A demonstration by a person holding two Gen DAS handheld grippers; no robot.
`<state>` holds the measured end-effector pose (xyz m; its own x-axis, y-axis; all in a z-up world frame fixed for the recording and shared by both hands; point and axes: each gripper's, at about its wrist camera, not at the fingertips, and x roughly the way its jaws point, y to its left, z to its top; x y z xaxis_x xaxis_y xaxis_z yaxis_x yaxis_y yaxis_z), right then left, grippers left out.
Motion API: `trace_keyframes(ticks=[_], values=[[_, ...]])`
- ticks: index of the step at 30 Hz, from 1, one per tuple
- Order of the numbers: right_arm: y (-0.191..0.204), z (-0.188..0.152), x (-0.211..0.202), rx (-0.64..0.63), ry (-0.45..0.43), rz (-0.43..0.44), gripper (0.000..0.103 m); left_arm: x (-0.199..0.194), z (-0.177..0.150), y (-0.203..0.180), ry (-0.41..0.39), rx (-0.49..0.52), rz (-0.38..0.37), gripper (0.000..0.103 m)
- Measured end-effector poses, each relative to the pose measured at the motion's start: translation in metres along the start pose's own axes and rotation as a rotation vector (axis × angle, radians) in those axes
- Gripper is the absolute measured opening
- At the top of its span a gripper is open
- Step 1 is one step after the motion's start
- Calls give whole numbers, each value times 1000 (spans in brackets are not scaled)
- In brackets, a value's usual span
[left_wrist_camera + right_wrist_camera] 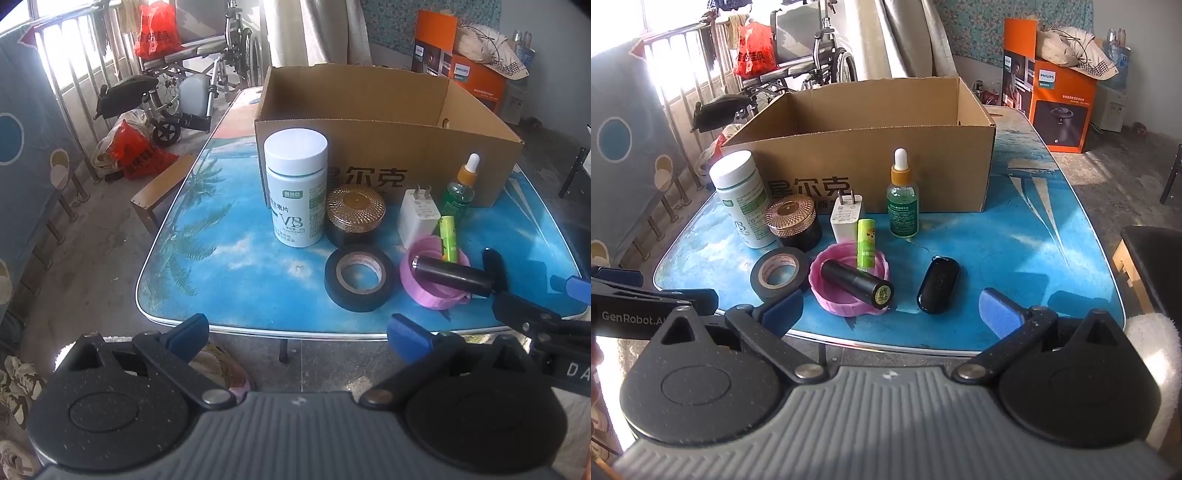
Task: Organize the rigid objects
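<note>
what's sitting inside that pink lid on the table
A black cylinder lies across the pink lid, one end overhanging its rim. The green tube stands at the back edge; whether it's inside, I cannot tell.

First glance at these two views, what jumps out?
The open cardboard box at the back of the blue table, with small items lined up before it. Tallest is the white bottle at the left; nearest, a black cylinder lying across a pink lid beside black tape.

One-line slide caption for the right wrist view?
Open right gripper at the blue table edge, facing small items before an open cardboard box.
</note>
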<state>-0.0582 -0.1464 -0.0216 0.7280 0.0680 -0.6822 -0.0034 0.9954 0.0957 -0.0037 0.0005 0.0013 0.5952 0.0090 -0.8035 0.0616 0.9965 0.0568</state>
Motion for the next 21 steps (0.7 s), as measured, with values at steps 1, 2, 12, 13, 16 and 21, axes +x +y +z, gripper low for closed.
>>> trace_keyframes(ticks=[1, 2, 12, 13, 16, 21], values=[[0, 0, 0, 1, 1, 1, 102, 1, 1, 0, 1, 0, 1, 103], [1, 0, 1, -1, 2, 2, 102, 0, 0, 0, 1, 1, 1, 103], [1, -2, -3, -2, -2, 1, 102, 0, 0, 0, 2, -2, 3, 103], [1, -2, -3, -1, -2, 1, 102, 0, 0, 0, 2, -3, 3, 103], [1, -2, -3, -2, -2, 2, 102, -1, 0, 0, 2, -3, 2, 103], [0, -2, -4, -1, 0, 1, 102, 0, 0, 0, 2, -4, 3, 103]])
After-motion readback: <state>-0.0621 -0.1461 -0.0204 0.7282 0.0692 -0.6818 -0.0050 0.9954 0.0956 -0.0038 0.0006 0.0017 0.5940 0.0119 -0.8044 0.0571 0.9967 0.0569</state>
